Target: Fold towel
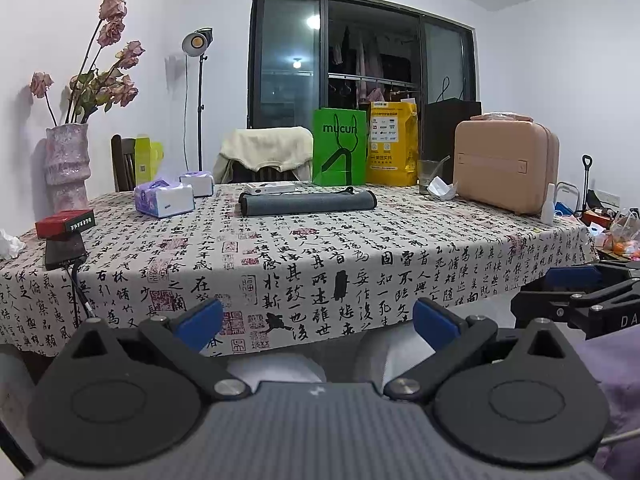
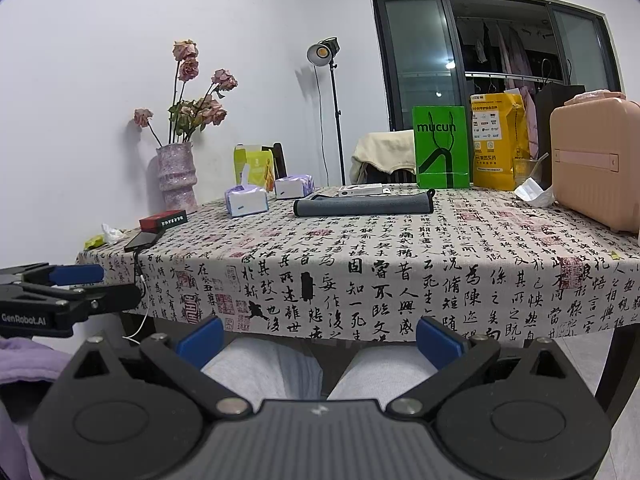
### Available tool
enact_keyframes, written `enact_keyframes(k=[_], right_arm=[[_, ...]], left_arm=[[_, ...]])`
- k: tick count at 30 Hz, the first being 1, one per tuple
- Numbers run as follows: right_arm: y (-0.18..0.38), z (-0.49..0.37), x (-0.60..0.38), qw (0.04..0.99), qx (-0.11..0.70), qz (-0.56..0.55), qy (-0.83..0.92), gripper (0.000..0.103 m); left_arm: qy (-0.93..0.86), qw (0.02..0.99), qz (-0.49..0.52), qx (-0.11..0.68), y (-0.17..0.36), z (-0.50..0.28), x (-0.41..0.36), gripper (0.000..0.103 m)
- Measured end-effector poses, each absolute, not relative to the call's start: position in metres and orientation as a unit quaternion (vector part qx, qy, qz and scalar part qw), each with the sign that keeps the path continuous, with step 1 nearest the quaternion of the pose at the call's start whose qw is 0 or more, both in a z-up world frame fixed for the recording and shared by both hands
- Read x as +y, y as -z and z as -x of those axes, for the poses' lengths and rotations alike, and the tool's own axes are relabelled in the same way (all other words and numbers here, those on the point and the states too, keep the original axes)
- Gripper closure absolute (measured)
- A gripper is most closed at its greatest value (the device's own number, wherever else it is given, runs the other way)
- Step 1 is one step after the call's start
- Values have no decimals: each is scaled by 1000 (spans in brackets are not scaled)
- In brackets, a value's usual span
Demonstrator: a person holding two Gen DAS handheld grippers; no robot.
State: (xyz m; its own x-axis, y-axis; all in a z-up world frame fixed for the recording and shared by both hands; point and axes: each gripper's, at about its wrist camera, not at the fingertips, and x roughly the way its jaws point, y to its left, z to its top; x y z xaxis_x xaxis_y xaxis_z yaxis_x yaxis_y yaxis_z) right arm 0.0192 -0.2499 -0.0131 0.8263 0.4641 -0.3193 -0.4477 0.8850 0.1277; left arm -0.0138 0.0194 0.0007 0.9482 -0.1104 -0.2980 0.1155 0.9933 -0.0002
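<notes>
A dark grey towel (image 1: 307, 203) lies folded in a long flat strip across the far middle of the table; it also shows in the right wrist view (image 2: 363, 205). My left gripper (image 1: 318, 322) is open and empty, held low in front of the table's near edge, well short of the towel. My right gripper (image 2: 319, 338) is open and empty too, at the same low height over the person's knees. Each gripper shows at the edge of the other's view, the right one (image 1: 576, 280) and the left one (image 2: 76, 276).
The table carries a calligraphy-print cloth (image 1: 360, 240). On it stand two tissue packs (image 1: 164, 198), a red box (image 1: 66, 222) on a black device, a pink vase (image 1: 66, 168), a green bag (image 1: 340, 152), a yellow bag (image 1: 394, 144), a glass (image 1: 430, 176), a pink case (image 1: 506, 166).
</notes>
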Motion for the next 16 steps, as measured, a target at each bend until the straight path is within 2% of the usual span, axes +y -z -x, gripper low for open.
enact_keyframes(k=[16], right_arm=[[15, -20, -248, 954, 176, -25, -240, 0]], left_arm=[[55, 986, -6, 155, -1, 14, 21, 0]])
